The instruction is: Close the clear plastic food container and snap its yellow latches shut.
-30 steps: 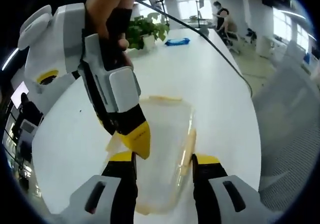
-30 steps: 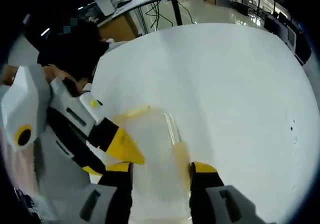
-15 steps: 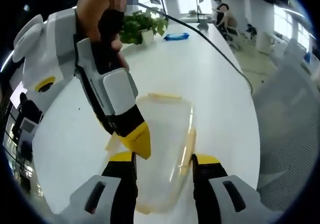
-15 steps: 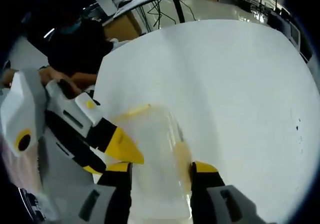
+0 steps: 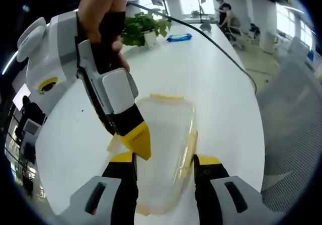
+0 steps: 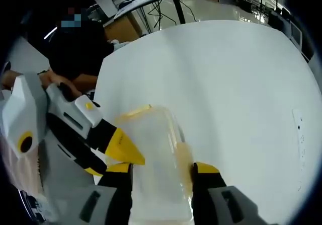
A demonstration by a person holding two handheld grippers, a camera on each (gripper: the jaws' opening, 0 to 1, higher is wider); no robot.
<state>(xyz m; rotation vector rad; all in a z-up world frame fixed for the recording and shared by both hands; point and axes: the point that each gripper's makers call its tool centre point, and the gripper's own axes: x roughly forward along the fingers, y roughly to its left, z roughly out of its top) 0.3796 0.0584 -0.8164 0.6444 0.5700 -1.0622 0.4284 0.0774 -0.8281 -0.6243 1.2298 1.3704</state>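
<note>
Container [image 5: 163, 149] sits on white table [image 5: 221, 79], lid down, latching step. Left gripper [image 5: 163, 162] straddles it, jaws apart. Right gripper [image 5: 137, 140], jaw state unclear, tip on left edge; next press latch [image 5: 190, 145] down.

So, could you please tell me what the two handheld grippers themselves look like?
Each has a light grey-and-white housing and black fingers tipped in yellow. The left gripper shows this along its own fingers; the right gripper also has a yellow round mark on its white body and a black grip under the hand. A black cable trails behind it.
</note>
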